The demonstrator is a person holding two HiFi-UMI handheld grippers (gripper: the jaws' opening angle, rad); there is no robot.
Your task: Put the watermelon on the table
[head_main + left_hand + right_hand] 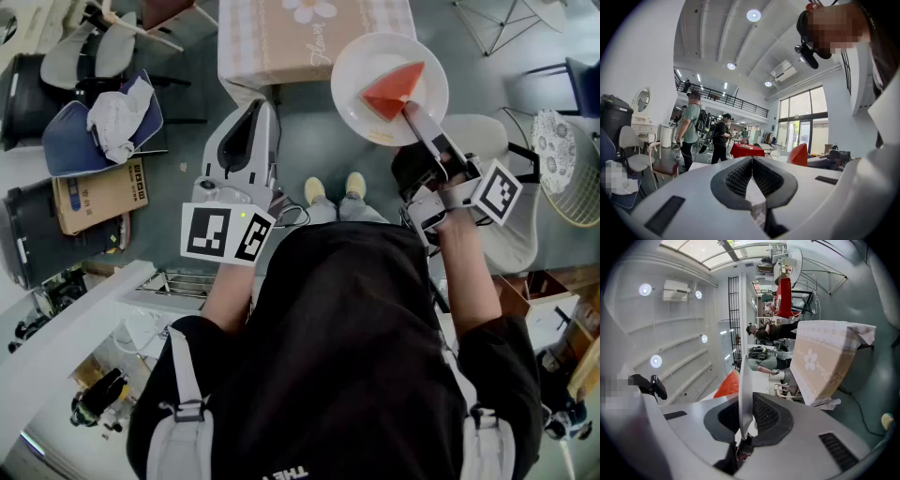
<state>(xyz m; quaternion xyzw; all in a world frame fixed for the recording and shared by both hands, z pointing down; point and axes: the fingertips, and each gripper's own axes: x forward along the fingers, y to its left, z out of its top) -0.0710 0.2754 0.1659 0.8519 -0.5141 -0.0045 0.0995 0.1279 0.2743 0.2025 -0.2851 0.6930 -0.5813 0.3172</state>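
Note:
A red wedge of watermelon point(394, 91) lies on a white plate point(361, 103), which is held in the air near the table with a checked, flower-printed cloth point(281, 42). My right gripper point(410, 114) is shut on the plate's near rim. In the right gripper view the plate point(745, 376) stands edge-on between the pads, with the watermelon point(729, 385) on its left and the table point(825, 362) on its right. My left gripper point(261, 105) is level beside it, left of the plate. Its jaws point(751, 161) are shut with nothing in them. The left gripper view also catches the watermelon point(799, 154).
A blue bag with white cloth point(103, 127) and a cardboard box point(98, 192) lie on the left. A white chair point(511, 216) and a woven round seat point(562, 155) stand on the right. Several people point(691, 126) stand near a red-covered table point(747, 150) farther off.

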